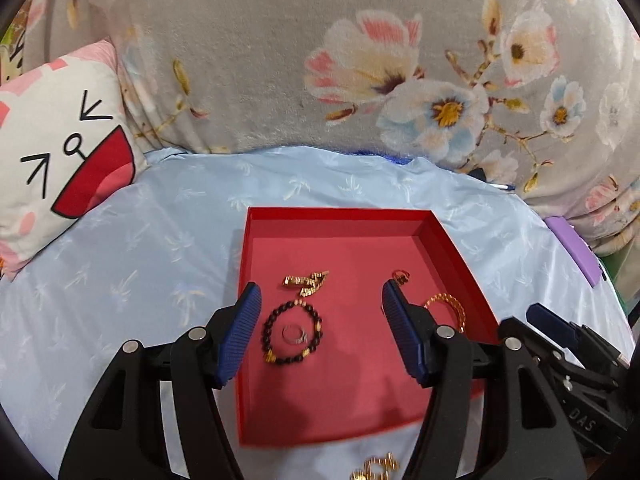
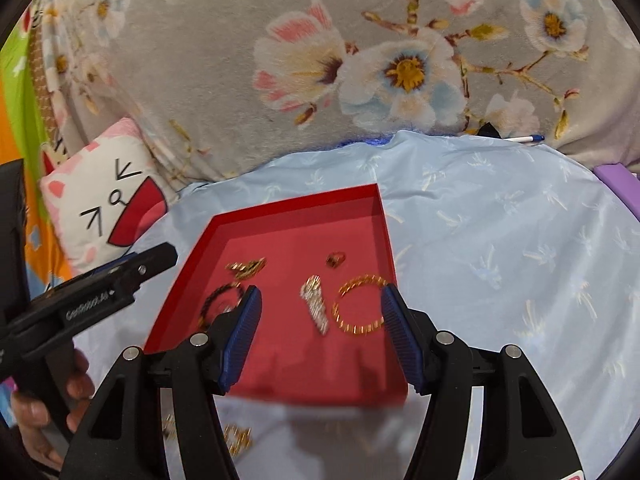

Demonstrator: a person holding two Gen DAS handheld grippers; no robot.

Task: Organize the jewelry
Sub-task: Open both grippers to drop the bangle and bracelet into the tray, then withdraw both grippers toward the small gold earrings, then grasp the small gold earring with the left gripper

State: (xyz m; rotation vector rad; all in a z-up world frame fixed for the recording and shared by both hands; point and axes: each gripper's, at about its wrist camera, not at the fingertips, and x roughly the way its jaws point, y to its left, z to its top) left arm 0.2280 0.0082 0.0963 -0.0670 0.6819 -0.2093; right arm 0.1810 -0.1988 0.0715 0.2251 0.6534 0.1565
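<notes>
A red tray [image 1: 336,220] [image 2: 296,200] lies on the light blue cloth. In it are a dark bead bracelet [image 1: 292,330] around a silver ring [image 1: 294,335], a gold chain piece [image 1: 306,280], a small gold ring [image 1: 401,277] and a gold bracelet [image 1: 448,306] [image 2: 360,304]. The right wrist view also shows a sparkly silver piece [image 2: 316,308]. My left gripper [image 1: 322,330] is open and empty over the tray. My right gripper [image 2: 320,330] is open and empty over the tray's near side. More gold jewelry [image 1: 376,468] [image 2: 236,438] lies on the cloth in front of the tray.
A cat-face pillow [image 1: 60,148] sits at the left. A grey floral blanket [image 1: 280,60] rises behind. A purple item [image 1: 576,250] and a pen [image 2: 528,139] lie at the right.
</notes>
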